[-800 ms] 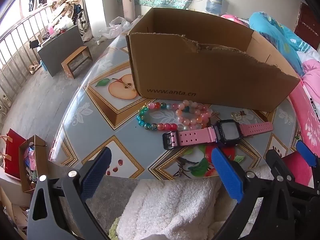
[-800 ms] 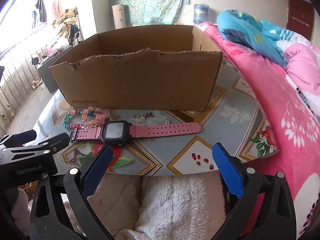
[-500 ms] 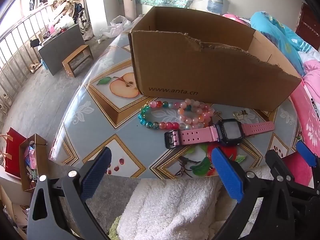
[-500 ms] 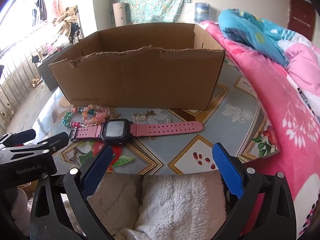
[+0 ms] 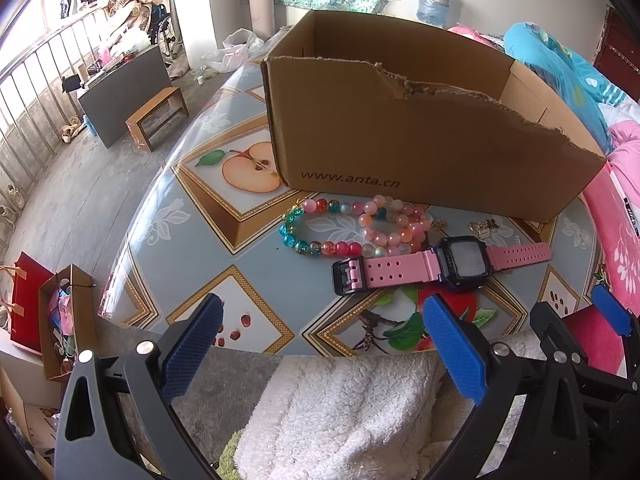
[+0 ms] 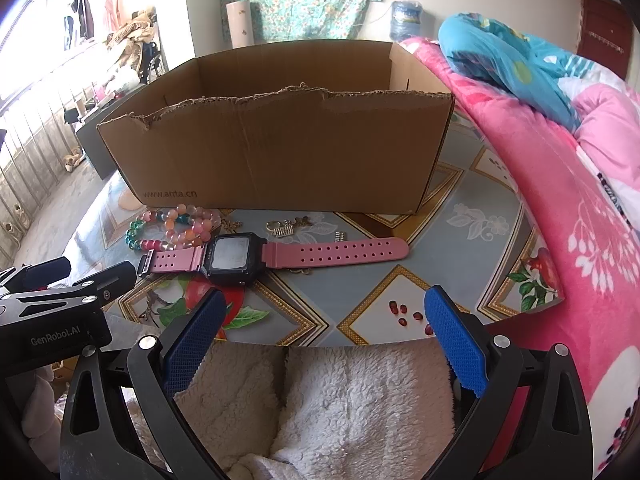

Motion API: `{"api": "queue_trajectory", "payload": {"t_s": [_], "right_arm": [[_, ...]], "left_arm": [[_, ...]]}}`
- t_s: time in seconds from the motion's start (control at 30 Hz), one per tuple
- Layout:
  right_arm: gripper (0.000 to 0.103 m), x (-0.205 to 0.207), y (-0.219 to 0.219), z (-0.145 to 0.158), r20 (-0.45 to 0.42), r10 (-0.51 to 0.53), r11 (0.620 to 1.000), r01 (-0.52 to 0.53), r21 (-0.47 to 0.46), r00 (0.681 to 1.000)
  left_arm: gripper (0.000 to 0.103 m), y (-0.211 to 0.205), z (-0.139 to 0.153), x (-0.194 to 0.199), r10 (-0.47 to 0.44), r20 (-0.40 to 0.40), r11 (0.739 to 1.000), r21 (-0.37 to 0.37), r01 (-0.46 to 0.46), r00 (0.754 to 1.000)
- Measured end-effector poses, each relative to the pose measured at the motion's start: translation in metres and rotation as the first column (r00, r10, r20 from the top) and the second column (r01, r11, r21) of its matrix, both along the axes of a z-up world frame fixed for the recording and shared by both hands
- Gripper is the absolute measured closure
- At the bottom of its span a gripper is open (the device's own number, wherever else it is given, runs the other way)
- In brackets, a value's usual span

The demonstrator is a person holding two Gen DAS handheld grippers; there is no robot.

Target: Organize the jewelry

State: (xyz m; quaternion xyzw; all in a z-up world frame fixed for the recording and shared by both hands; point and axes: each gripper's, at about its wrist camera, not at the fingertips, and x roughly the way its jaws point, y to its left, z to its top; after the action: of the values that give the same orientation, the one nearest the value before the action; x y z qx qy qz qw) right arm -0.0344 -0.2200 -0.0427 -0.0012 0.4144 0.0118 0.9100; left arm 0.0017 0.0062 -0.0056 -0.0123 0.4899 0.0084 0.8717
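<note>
Both claws hang back at the near edge of the table (image 5: 188,216), over a white fleecy garment (image 6: 332,400), and neither touches any jewelry. The left claw (image 5: 320,336) has its blue-padded fingers (image 5: 192,344) spread wide with nothing between them; the right claw (image 6: 324,328) is spread just as wide and likewise holds nothing. In the left wrist view the right claw shows at the lower right edge, just beside the left one. On the glossy, fruit-patterned tabletop lies a pink watch (image 5: 440,266) with a dark square face, its strap stretched out flat and running roughly parallel to the front wall of the cardboard box (image 5: 420,148). In the right wrist view the same pink watch (image 6: 256,256) lies straight ahead of the claw, its face toward the left finger. Just behind the watch's buckle end lies a beaded bracelet (image 5: 320,228) of teal, red and pale pink beads, with a second coil of peach and pink beads touching it on its right; both lie close to the foot of the box. Small metal charms (image 6: 284,228) lie between the watch strap and the box wall. The box is open at the top with a torn front rim, and from these angles its floor is hidden. A pink floral quilt (image 6: 560,208) borders the table on the right.
</note>
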Motion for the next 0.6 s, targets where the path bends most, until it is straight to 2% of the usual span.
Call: {"api": "queue_trajectory", "payload": {"t_s": [0.6], "right_arm": [[0.008,0.0005,0.0022,-0.0004,-0.004,0.002,1.000,-0.002,-0.003,1.000]], "left_arm": [[0.005,-0.0017,0.0008,-0.0008,0.002,0.002,1.000,0.005,-0.002,1.000]]}}
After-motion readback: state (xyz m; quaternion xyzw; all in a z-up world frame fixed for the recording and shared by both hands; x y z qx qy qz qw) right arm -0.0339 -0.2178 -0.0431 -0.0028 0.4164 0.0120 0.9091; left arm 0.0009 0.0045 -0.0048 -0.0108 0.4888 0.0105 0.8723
